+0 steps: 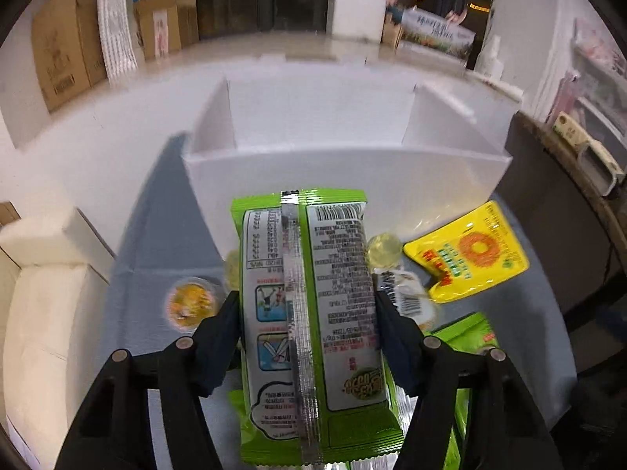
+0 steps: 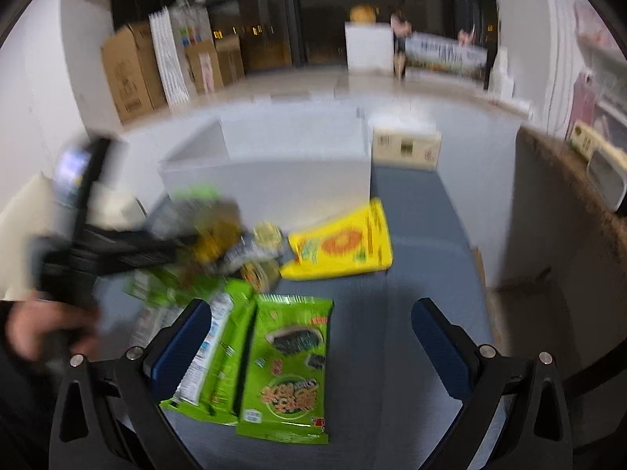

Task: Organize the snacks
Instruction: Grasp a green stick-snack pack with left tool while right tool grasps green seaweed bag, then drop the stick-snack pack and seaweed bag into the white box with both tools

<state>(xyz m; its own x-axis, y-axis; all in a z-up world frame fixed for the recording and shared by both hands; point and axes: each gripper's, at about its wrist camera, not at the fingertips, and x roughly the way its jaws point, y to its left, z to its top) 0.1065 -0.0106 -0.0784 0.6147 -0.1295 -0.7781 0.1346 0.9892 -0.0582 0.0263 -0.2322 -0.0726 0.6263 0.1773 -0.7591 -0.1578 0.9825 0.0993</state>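
The packet (image 1: 309, 313) between the black fingers with dark blue pads (image 1: 217, 348) is lime green, its back panel pale grey with black print, a barcode and a silver seam down the middle. The pouch (image 1: 468, 252) is bright yellow with an orange ring and green lettering. The box (image 1: 345, 164) is plain white, the cloth (image 1: 156, 243) grey-blue. Another packet (image 2: 288, 368) is lime green with a dark seaweed picture, yellow lettering and red marks. A small cup (image 1: 192, 303) has a yellow-orange lid.
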